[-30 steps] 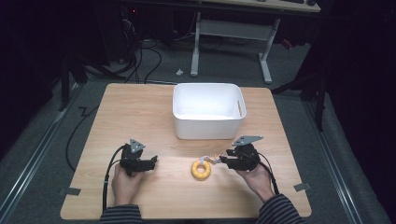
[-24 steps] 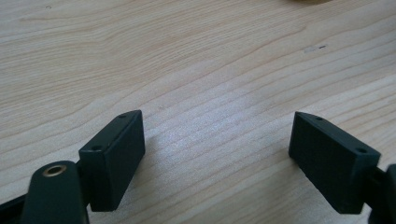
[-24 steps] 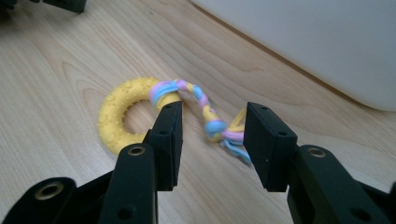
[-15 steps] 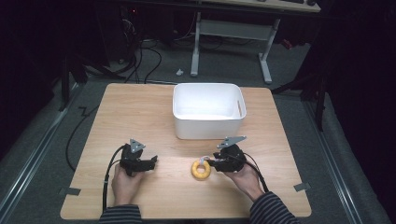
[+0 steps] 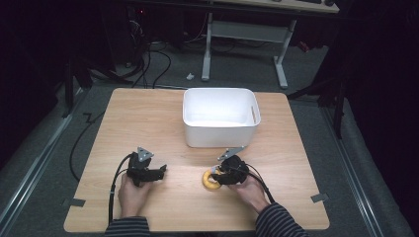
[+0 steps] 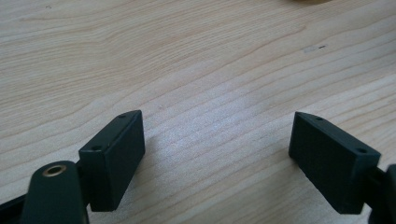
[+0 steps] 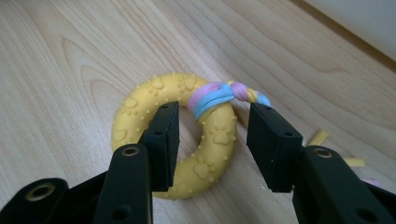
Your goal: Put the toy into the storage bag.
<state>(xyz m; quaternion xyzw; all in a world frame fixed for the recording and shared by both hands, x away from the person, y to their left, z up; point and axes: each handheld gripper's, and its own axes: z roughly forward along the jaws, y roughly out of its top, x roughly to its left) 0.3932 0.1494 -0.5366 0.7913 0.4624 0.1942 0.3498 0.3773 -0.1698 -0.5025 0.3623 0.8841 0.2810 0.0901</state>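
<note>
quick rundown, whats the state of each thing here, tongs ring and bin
left tongs: open, nothing between the jaws, low over bare table
right tongs: open, jaws straddling one side of the ring, one jaw in its hole, not yet closed on it
yellow ring toy: lying flat on the table, coloured cord knotted around it
white bin: upright at mid-table, looks empty
table: wooden, holds the bin and the ring
</note>
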